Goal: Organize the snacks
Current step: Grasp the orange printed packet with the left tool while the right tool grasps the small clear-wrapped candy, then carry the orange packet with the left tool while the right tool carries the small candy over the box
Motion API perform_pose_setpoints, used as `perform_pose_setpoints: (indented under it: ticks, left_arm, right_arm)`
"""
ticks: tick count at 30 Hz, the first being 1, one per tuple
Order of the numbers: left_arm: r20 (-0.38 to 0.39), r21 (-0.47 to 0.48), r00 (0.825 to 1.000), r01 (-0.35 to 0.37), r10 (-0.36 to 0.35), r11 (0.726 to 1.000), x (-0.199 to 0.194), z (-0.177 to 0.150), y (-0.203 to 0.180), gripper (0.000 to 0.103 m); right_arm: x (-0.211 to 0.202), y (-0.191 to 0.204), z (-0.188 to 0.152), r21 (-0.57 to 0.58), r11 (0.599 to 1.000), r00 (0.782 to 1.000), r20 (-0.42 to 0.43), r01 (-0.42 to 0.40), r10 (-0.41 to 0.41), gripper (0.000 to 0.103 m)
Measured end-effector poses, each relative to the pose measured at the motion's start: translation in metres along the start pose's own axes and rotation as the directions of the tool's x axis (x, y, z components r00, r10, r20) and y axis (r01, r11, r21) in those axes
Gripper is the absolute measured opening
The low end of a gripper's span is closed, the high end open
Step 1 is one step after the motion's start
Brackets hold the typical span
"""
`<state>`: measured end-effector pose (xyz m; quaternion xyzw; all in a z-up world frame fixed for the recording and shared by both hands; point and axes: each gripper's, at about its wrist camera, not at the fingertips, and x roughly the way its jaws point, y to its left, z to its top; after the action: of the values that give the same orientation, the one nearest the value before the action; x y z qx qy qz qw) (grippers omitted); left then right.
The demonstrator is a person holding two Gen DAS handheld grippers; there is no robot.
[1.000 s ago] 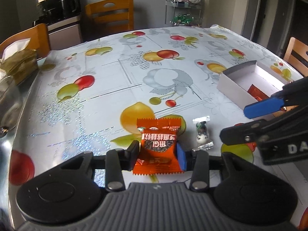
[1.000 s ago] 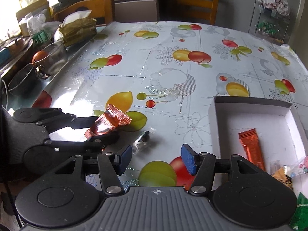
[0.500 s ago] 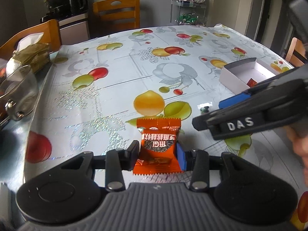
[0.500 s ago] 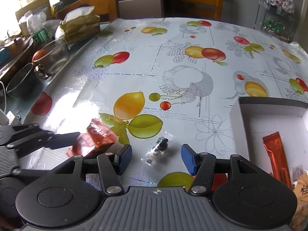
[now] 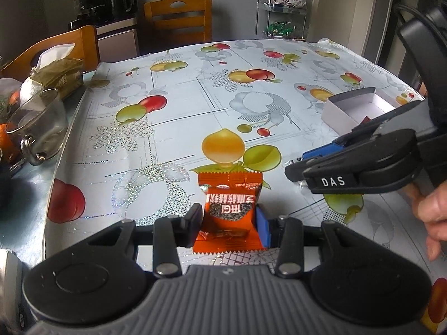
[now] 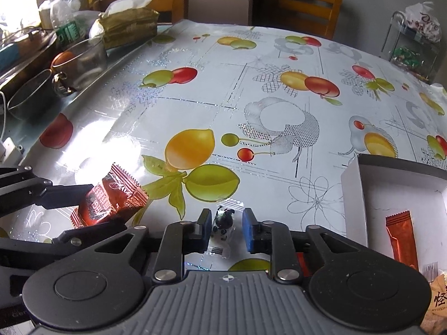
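While my left claw (image 5: pixel 229 220) grips the orange packet (image 5: pixel 229 215), my right claw (image 6: pixel 225 224) is closing around the small candy (image 6: pixel 222 222) near the white box (image 6: pixel 352 203), both bound there.

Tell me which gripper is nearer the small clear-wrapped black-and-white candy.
Right. The right gripper straddles the small clear-wrapped black-and-white candy, jaws closing around it. The left gripper sits off to one side, holding the orange foil snack packet.
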<state>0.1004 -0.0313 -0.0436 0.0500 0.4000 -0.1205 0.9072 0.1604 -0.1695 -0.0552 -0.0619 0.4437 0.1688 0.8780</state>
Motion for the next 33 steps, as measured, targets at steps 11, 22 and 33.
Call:
perform_pose_setpoints:
  ticks: [11,22,33]
  left_arm:
    - [0.016,0.002,1.0,-0.016,0.016,1.0,-0.009,0.002,-0.015,0.039]
    - [0.051,0.014,0.999,-0.015,0.015,1.0,-0.023,0.006,-0.04,0.039]
    - [0.08,0.054,0.997,0.003,-0.007,0.999,-0.031,0.015,-0.067,0.039]
  right_arm:
    - [-0.026,-0.003,-0.001,-0.008,0.999,0.998,0.046,-0.04,0.04,0.022]
    - [-0.065,-0.014,-0.008,0.001,0.999,0.993,0.108,-0.051,0.051,0.022]
    - [-0.093,-0.033,-0.019,0.027,0.999,0.988,0.152,-0.038,0.034,0.022]
